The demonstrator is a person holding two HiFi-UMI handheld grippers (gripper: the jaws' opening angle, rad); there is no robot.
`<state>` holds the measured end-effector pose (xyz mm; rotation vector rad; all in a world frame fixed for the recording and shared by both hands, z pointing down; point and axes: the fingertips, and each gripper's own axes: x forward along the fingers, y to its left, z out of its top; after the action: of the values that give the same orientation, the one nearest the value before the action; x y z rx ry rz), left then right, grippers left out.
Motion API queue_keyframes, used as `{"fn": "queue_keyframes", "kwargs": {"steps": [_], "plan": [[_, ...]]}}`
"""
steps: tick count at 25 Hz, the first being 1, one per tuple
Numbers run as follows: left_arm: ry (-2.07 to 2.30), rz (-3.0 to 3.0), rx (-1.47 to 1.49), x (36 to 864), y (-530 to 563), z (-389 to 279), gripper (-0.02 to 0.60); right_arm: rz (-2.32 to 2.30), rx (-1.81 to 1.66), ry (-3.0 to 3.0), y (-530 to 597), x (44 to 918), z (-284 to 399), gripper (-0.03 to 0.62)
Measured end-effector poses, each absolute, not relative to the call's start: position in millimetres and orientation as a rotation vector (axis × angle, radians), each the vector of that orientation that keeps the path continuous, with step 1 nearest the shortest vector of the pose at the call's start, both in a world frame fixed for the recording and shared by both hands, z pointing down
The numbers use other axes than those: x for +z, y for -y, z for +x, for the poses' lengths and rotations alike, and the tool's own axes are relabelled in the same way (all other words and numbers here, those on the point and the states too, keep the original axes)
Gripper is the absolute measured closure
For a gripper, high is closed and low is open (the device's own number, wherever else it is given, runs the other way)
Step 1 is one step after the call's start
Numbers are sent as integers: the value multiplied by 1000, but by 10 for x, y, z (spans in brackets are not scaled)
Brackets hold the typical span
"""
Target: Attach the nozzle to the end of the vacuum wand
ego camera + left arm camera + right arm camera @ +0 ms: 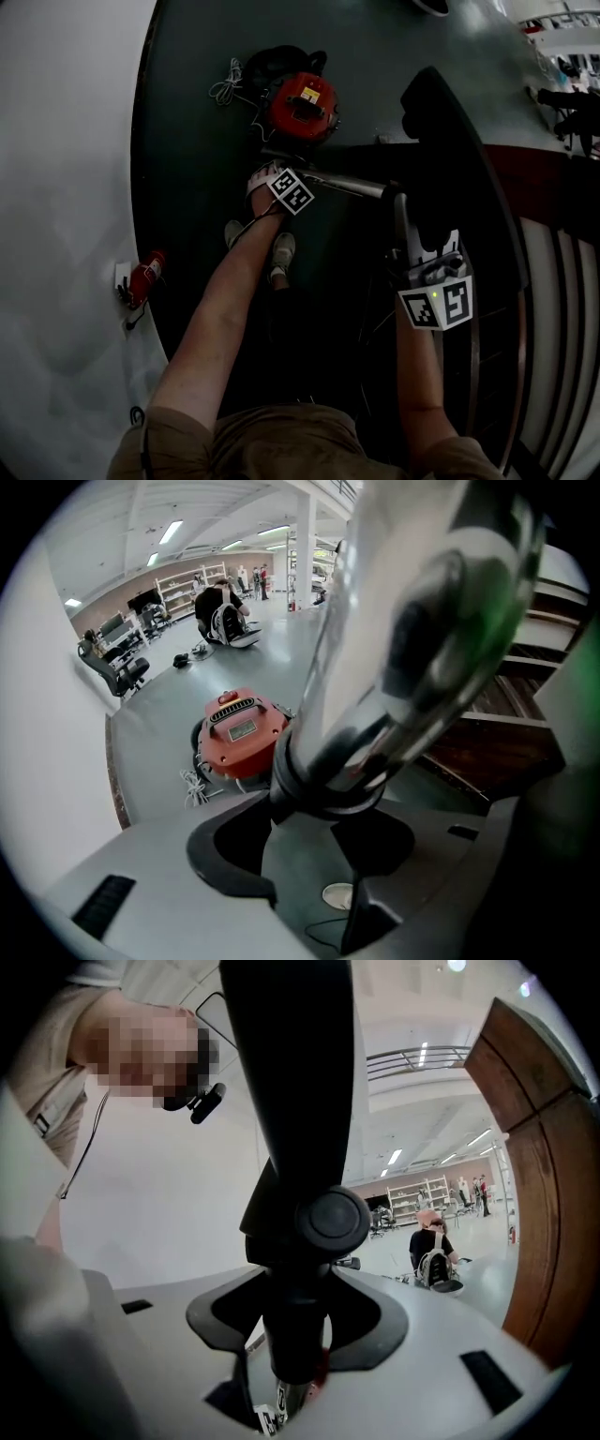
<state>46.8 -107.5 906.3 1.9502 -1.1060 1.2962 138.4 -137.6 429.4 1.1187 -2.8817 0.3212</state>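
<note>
Okay, head view: left gripper (270, 173) sits at centre, jaws clamped on the chrome vacuum wand (349, 185), right at its black collar per the left gripper view. The wand runs right, then turns down the frame to the right gripper (424, 267) at lower right. That gripper's jaws are closed on the neck of the black nozzle (455, 159), whose broad body fills right-centre. A chrome tube end shows just below the neck; whether it's seated is unclear. Red canister vacuum (302, 105) is on the dark floor (187, 187) at upper centre, with a white cord (225, 86) beside it.
</note>
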Motion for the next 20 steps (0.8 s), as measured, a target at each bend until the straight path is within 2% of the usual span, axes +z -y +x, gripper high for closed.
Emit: {"fn": "queue_keyframes", "kwargs": {"steps": [15,20], "plan": [[1001,1949,1350,9246,1039,363,387,1264,336,2943,1496,4501,1287,402],[1014,1958,1324,9147,1060,414,387,1144,302,2881,1555,4394,1171,402]]}}
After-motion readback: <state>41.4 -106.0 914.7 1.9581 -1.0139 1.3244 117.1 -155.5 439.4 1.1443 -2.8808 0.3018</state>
